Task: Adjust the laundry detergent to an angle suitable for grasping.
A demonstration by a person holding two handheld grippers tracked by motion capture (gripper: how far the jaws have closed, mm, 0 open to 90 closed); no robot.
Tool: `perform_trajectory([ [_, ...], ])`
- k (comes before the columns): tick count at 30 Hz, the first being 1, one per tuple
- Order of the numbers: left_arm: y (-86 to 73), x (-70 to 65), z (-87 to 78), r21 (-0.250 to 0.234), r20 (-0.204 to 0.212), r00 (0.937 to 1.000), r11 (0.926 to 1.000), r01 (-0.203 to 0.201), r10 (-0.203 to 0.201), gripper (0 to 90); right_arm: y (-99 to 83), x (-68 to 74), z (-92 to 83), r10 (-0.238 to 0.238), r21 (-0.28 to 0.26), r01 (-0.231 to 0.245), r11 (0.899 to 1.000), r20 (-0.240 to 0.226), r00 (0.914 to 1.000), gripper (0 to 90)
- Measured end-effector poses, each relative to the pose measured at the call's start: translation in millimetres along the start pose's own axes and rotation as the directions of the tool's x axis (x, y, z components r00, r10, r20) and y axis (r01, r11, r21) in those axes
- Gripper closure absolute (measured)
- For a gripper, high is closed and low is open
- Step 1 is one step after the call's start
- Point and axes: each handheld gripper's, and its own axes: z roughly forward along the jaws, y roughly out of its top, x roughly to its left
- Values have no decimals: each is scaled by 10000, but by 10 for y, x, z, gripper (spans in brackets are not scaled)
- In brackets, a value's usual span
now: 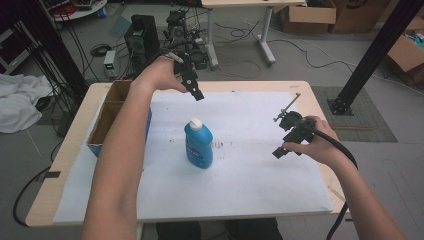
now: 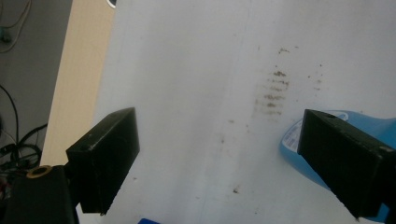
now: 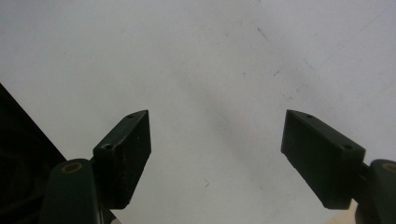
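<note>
A blue bottle (image 1: 198,145) with a white cap stands upright near the middle of the white sheet (image 1: 250,175). My left gripper (image 1: 198,94) hangs in the air beyond the bottle, pointing down, apart from it. In the left gripper view its jaws (image 2: 219,163) are spread wide with only stained paper between them, and a part of the blue bottle (image 2: 290,140) peeks from behind the right-hand jaw. My right gripper (image 1: 279,152) hovers to the right of the bottle, some way off. Its jaws (image 3: 217,154) are open over bare white paper.
An open cardboard box (image 1: 106,117) with a blue side sits at the table's left edge, under my left forearm. Brown smudges (image 1: 220,145) mark the sheet right of the bottle. The wooden table edge (image 1: 320,107) runs close behind my right hand.
</note>
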Motion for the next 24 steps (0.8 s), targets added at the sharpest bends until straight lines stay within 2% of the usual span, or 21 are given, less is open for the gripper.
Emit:
perform_trajectory([
  [10,60,-4,-10,-2,64,10000,10000,37,-37,135,-39,-47,-54,-84,-256,83,9996,-30,10000,237],
  [16,96,-8,-2,-27,72,10000,10000,-23,23,134,-57,-72,-55,-53,-188,53,9998,-1,10000,235],
  [24,78,-9,0,32,24,10000,10000,-83,83,134,-45,-70,-73,-17,-328,18,9995,37,10000,235],
])
